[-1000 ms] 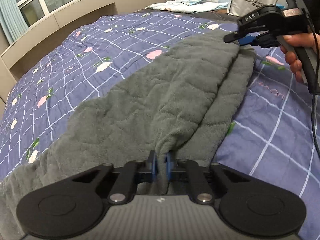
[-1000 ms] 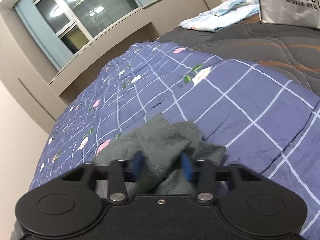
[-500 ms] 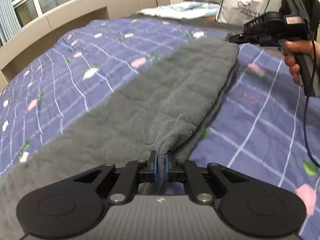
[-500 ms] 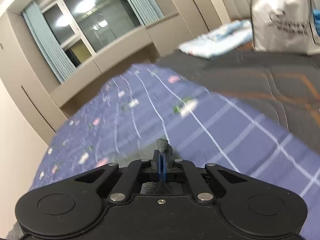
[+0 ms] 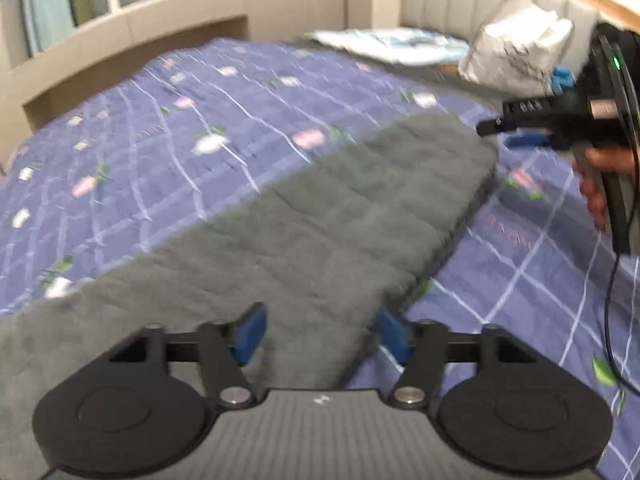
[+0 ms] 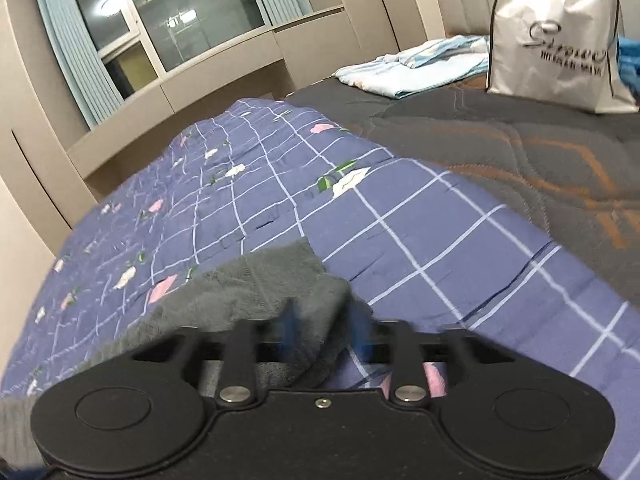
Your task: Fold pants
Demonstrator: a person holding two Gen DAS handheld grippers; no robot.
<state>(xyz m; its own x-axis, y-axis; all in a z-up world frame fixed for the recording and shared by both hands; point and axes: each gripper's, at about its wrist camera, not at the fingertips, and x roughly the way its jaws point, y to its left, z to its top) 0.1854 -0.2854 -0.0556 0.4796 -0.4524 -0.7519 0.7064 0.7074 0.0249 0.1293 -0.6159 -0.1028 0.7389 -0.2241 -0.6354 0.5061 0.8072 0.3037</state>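
The grey fleece pants [image 5: 320,232] lie flat in a long strip on the blue checked quilt [image 5: 168,128], one leg folded over the other. My left gripper [image 5: 322,334] is open, its blue pads on either side of the near edge of the pants. My right gripper [image 6: 326,330] is open over the far end of the pants [image 6: 256,288], its pads blurred. It also shows in the left wrist view [image 5: 520,132], held in a hand just past the pants' far end.
A white shopping bag [image 6: 556,36] and folded light-blue cloth [image 6: 416,68] sit at the bed's head on a dark grey bedspread [image 6: 500,144]. A window and beige wall units run along the left. A cable [image 5: 612,300] hangs from the right gripper.
Both grippers were shut on the pants half a second ago and have opened, letting the fabric drop flat on the quilt. The right gripper has pulled slightly away from the pants' end.
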